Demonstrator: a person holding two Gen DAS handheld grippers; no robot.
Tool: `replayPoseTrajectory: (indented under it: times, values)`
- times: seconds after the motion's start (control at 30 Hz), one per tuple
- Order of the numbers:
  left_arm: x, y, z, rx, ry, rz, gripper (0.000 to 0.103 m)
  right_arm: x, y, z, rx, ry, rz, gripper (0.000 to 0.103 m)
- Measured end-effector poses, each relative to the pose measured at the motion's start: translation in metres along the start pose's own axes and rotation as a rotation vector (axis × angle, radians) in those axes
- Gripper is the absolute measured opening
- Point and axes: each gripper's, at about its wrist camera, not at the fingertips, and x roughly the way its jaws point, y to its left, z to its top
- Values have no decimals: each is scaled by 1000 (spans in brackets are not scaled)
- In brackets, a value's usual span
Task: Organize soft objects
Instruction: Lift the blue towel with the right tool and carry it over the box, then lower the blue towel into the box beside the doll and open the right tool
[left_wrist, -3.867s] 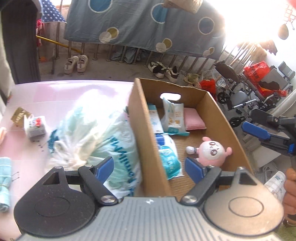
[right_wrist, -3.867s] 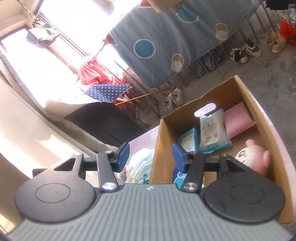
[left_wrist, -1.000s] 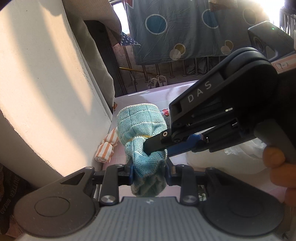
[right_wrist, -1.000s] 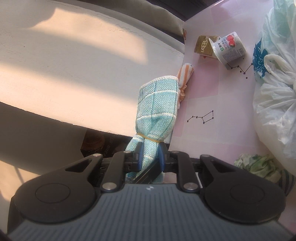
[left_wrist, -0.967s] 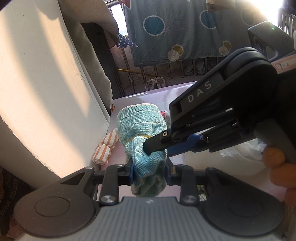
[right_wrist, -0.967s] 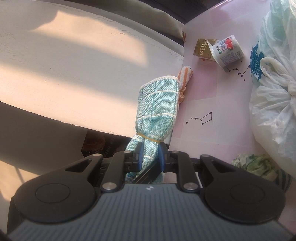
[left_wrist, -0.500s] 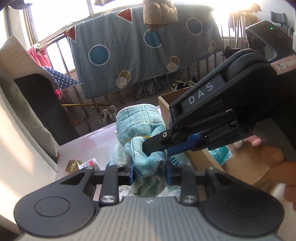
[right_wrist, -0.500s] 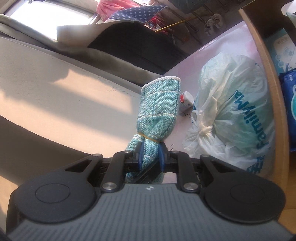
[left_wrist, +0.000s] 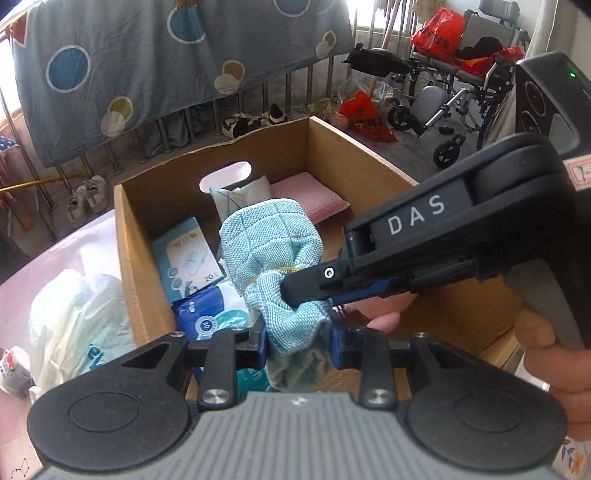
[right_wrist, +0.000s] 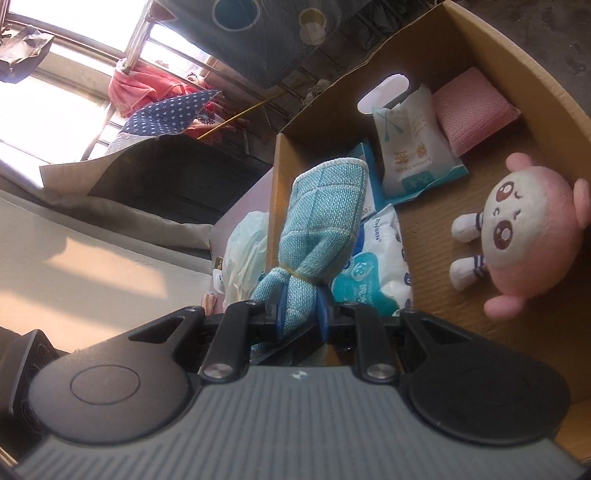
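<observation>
- Left gripper (left_wrist: 298, 341), bottom centre of the left view: jaws narrow, clamped on the lower tail of the cloth (left_wrist: 271, 254).
- Right gripper (right_wrist: 301, 314), bottom centre of the right view: jaws nearly closed, pinching the cloth just below its yellow band.
- Cloth: a teal bundle held by both grippers, off the surface, above the near end of the box (left_wrist: 125, 236); in the right view it stands over the box's left wall.
- Step in hand (judged): carrying the cloth to the box for placement.
- Box contents, mid-frame: tissue packs (right_wrist: 376, 271), a plush toy (right_wrist: 532, 236) at right, a pink pad (left_wrist: 308, 195) at the far wall.
- Next move (judged): lower the cloth onto bare box floor between packs and toy, then open both jaws.
- A white bag (left_wrist: 74, 325) lies on the pink bench (left_wrist: 55, 258), outside the box, at left.
</observation>
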Motion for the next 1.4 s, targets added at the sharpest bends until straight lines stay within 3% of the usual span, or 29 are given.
replayPoseTrajectory:
  times: [0.27,0.5,0.63,0.9,1.2,1.4]
  values:
    - [59,-16,10,-11,109,-22,33,37,-50,29,-10,42,-132,17]
    - [71,-13,16,-5,130,-15,56,58,-47,39,-107,54,-218,17]
    - [56,-9,15,-1,98,-2,68,52,-38,38,-128,35,-252,24]
    - [16,14,11,-38,42,22,69,24,-31,37,-86,-55,-222,27]
    - [-43,59,-5,-117,-45,69,76,-54,-15,24,-73,-197,-214,31]
    - [-81,96,-27,-192,-83,110,77,-88,-11,8,-52,-248,-219,36]
